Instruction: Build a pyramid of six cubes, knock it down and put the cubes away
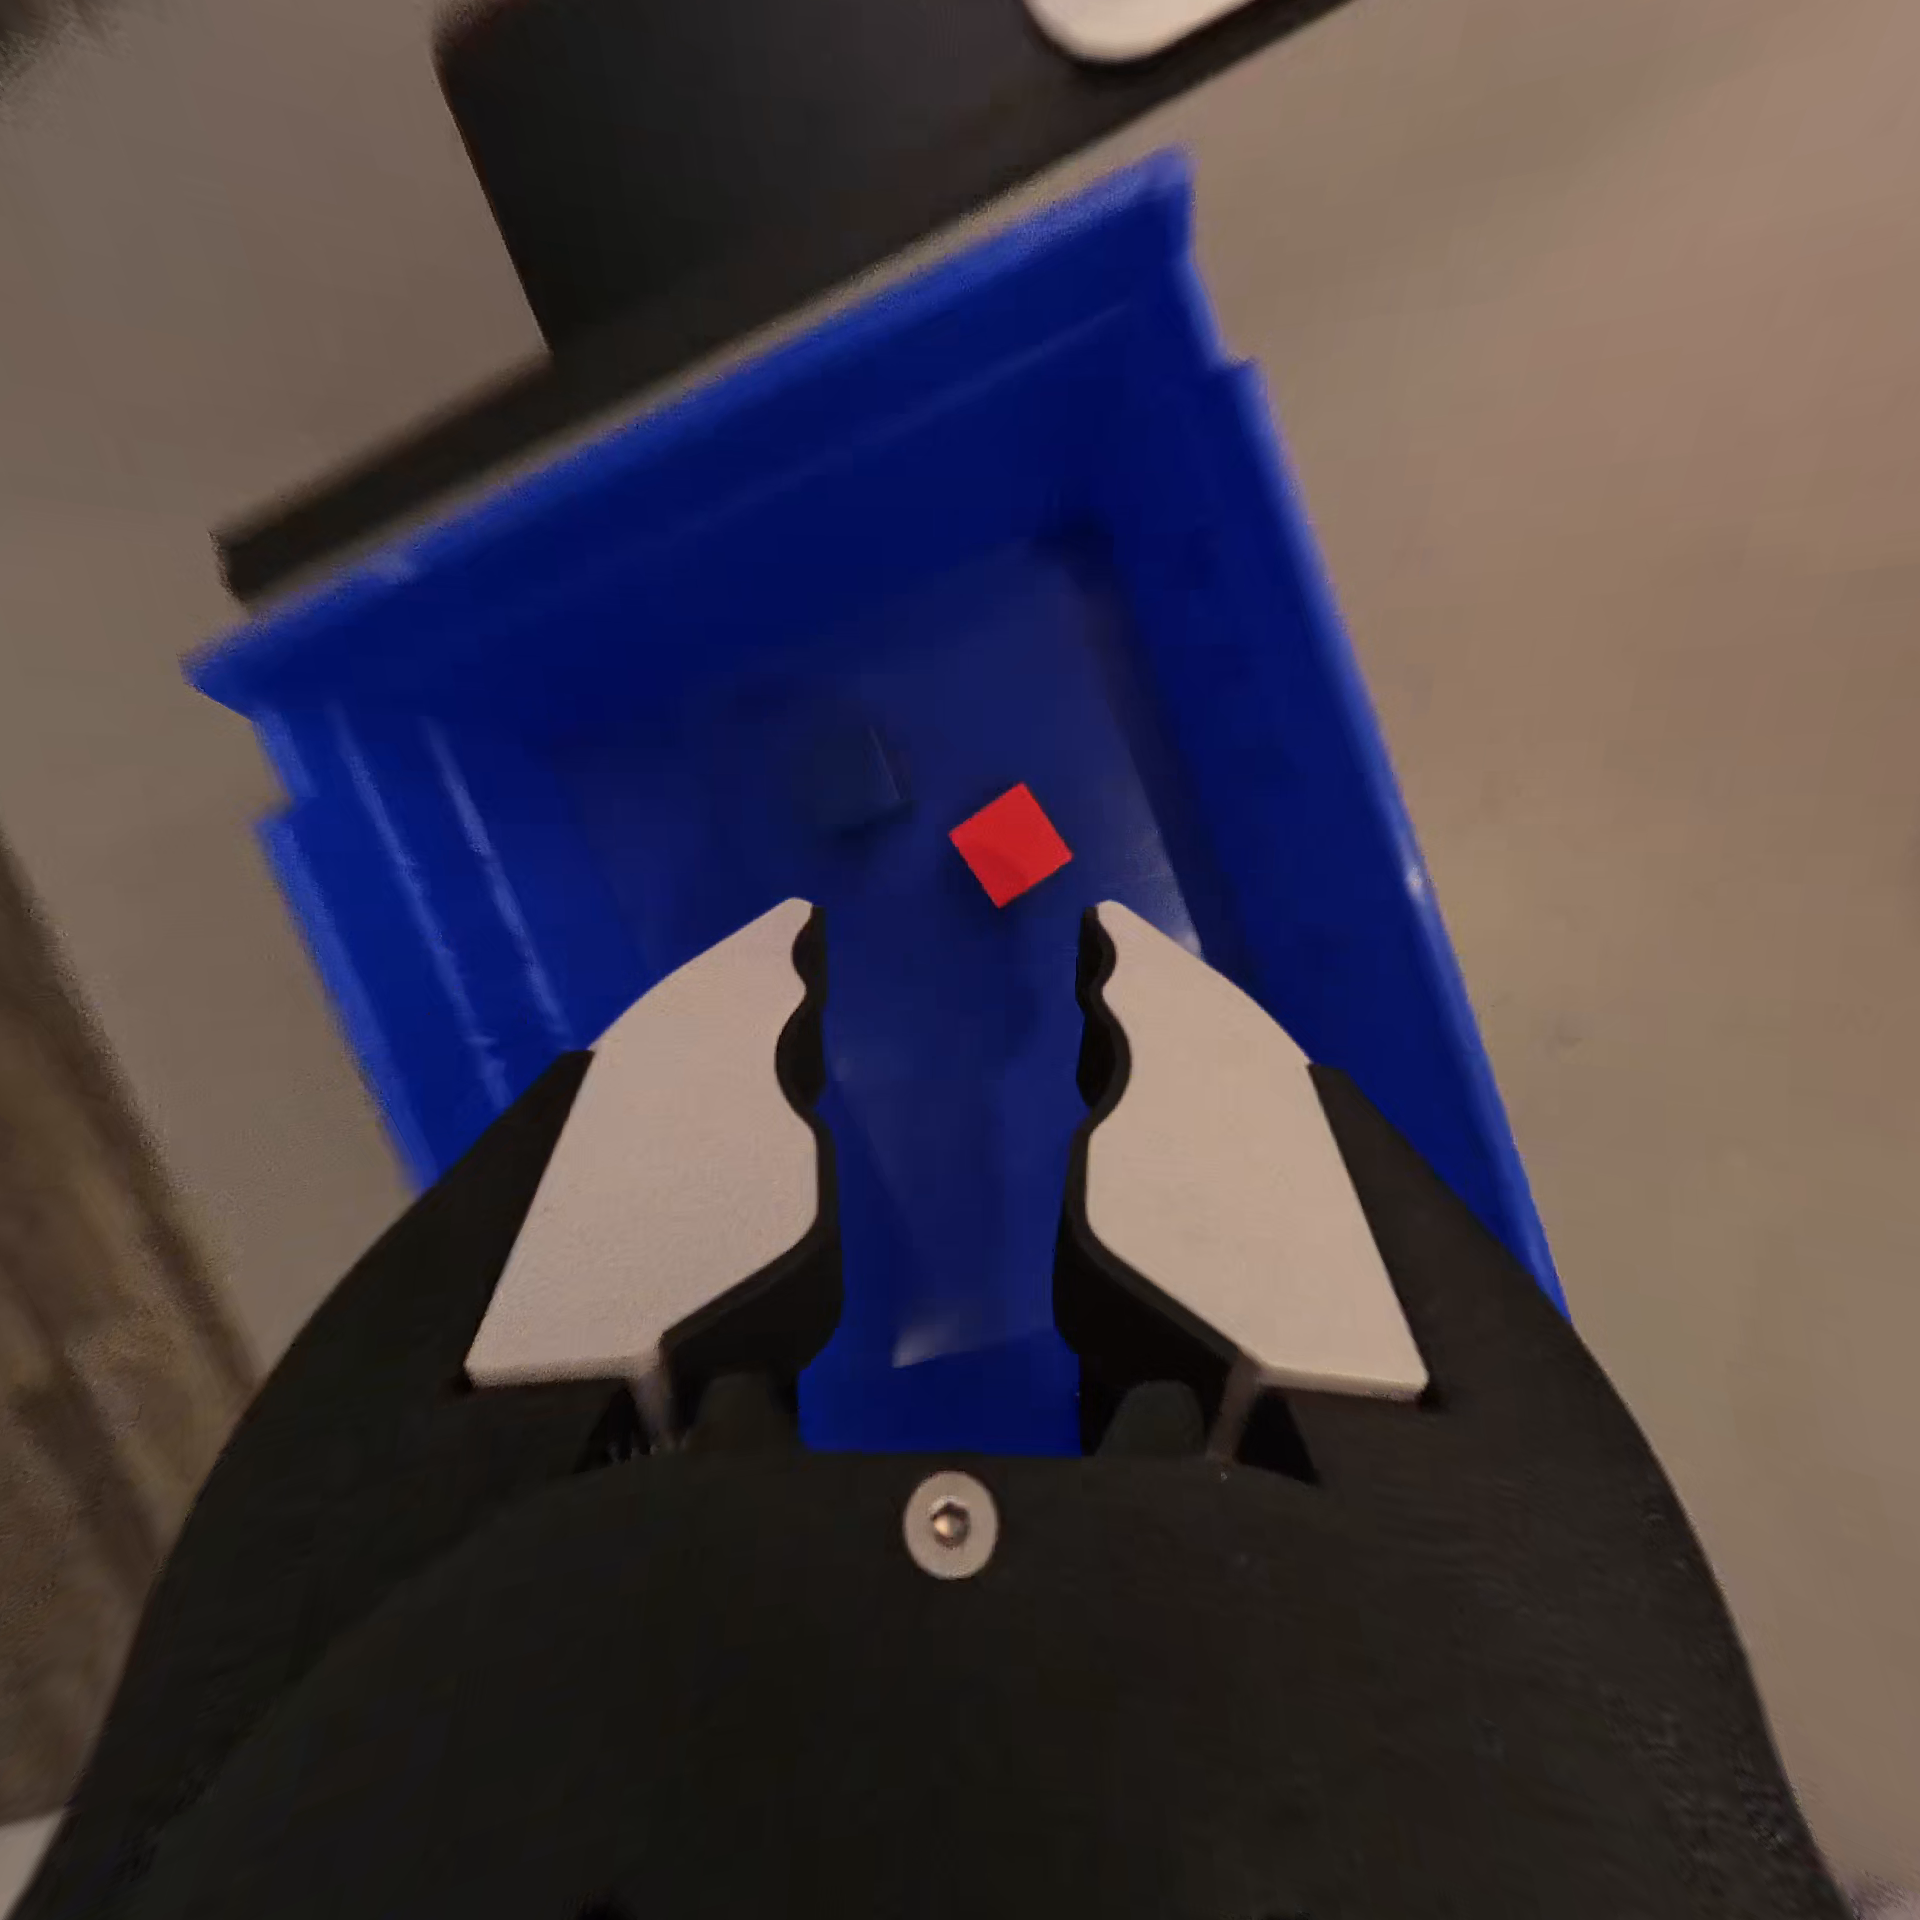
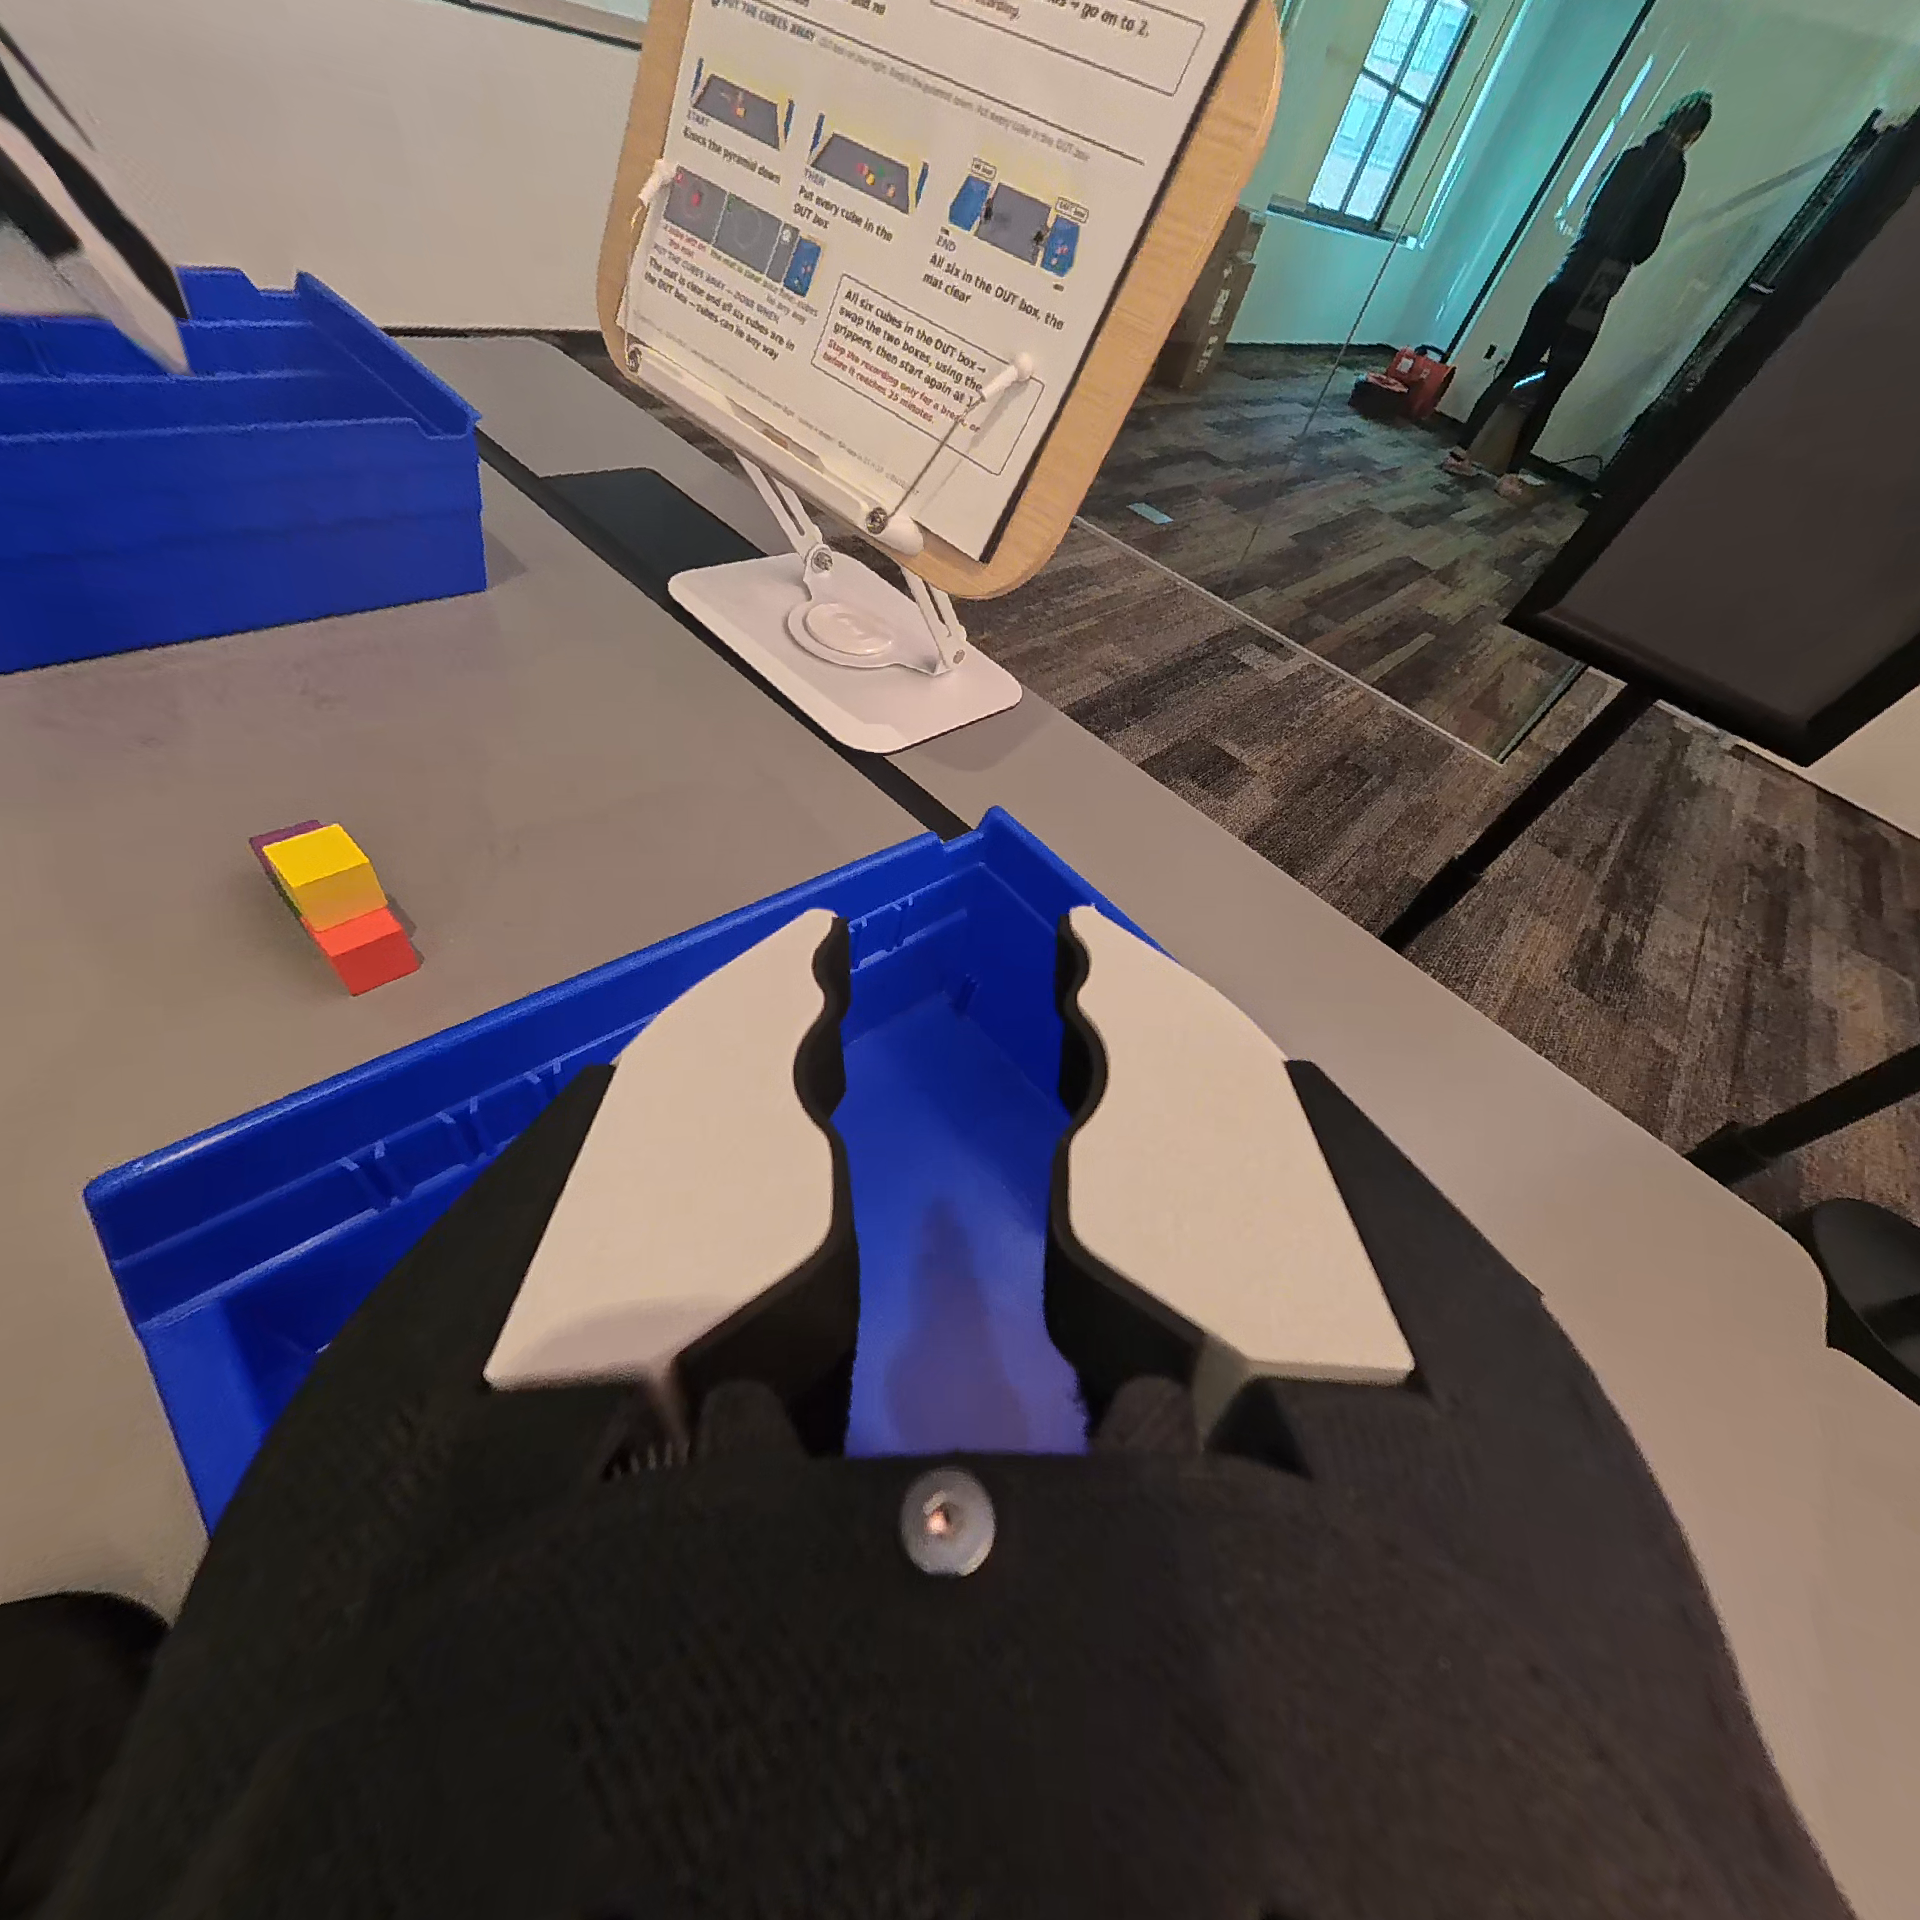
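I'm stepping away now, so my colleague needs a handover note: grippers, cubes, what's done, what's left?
Left gripper: open, empty, above the far blue bin, where a red cube and a dark blue cube lie.
Right gripper: open, empty, over the near blue bin.
Yellow cube, orange cube and a purple cube are clustered on the grey table.
Stage unclear; pyramid not standing.

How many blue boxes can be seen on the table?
2. One blue box stands at the far left, under the left gripper. The other blue box is near, under the right gripper.
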The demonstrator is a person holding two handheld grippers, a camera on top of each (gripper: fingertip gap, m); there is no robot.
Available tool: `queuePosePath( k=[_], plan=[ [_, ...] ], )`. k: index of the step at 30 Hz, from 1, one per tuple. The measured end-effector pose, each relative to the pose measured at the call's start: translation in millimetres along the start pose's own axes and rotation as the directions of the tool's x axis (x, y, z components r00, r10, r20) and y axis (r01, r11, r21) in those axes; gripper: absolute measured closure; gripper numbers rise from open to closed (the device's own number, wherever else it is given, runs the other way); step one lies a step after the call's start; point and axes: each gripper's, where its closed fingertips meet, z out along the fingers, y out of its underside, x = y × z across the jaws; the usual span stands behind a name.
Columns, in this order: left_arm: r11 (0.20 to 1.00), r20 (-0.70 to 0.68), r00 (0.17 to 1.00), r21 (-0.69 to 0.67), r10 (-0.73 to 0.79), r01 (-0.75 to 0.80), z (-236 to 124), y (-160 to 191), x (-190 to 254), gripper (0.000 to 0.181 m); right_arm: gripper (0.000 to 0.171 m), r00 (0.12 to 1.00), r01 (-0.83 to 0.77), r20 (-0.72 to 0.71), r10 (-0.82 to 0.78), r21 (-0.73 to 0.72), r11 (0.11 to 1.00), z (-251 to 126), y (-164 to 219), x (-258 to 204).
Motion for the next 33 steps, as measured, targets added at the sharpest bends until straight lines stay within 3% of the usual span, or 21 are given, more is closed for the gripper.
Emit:
queuePosePath(
  k=[4, 13, 21, 24, 33],
  plan=[
    [0.981, -0.104, 0.978, -0.079, -0.183, 0.175, 40.2, 19.8, 11.9, 0.129, 0.133, 1.0, 0.001, -0.002, -0.001, -0.012, 1.0, 1.5, 2.5, -0.6],
    [0.949, -0.028, 0.955, -0.126, -0.296, 0.29, 74.2, 22.9, 10.0, 0.125, 0.132, 1.0, -0.01, 0.006, 0.01, -0.029, 1.0, 4.2, 8.4, -0.3],
    [0.943, 0.012, 0.959, -0.179, -0.282, 0.279, 90.0, 26.2, 12.9, 0.132, 0.132, 1.0, -0.013, 0.009, 0.013, -0.019, 1.0, 2.8, 7.5, 0.6],
    [0.944, 0.024, 0.962, -0.187, -0.273, 0.272, 91.8, 25.7, 12.0, 0.147, 0.132, 1.0, -0.017, 0.009, 0.017, -0.015, 1.0, 1.8, 7.6, 1.6],
    [0.952, 0.025, 0.976, -0.218, -0.215, 0.215, 81.5, 28.7, 2.7, 0.15, 0.132, 1.0, -0.029, 0.004, 0.029, -0.003, 1.0, -2.3, 7.9, 4.7]
  ],
)
